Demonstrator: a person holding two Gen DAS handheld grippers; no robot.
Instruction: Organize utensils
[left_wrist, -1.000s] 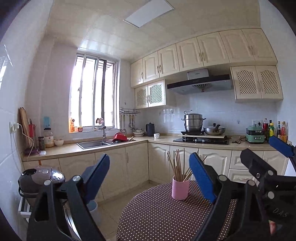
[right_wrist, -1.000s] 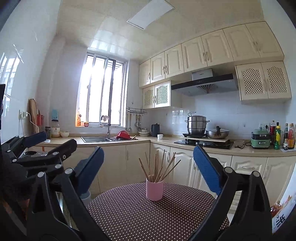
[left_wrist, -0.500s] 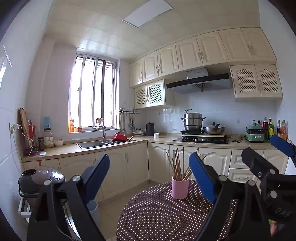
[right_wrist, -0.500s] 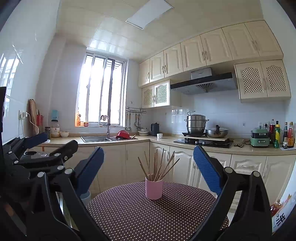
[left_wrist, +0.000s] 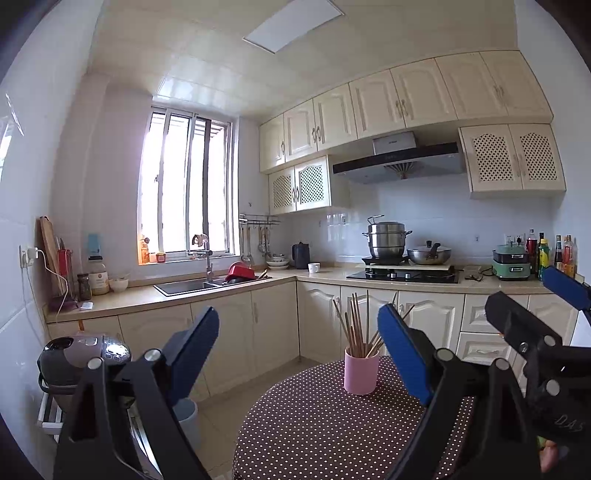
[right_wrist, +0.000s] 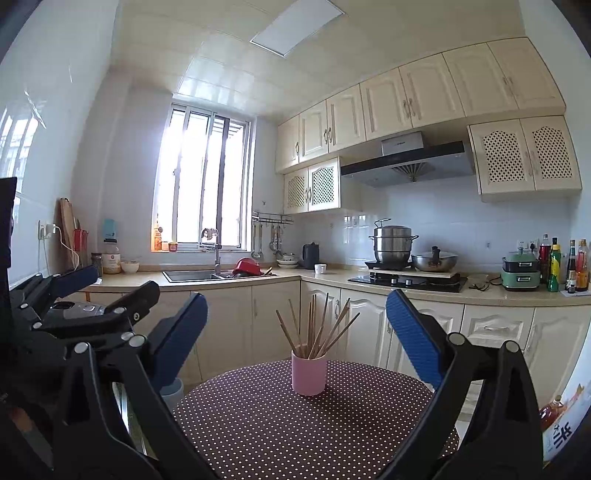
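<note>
Chopsticks (right_wrist: 317, 328) stand in the cup (right_wrist: 308, 373) as before; my left gripper (left_wrist: 295, 354) and right gripper (right_wrist: 295, 339) hover, both spread apart, nothing grasped.

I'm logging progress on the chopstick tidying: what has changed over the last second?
Almost nothing. Both views drift only slightly. The left gripper and right gripper stay open and hold nothing. The pink cylindrical cup of wooden chopsticks stands untouched on the brown polka-dot tablecloth, as before.
</note>
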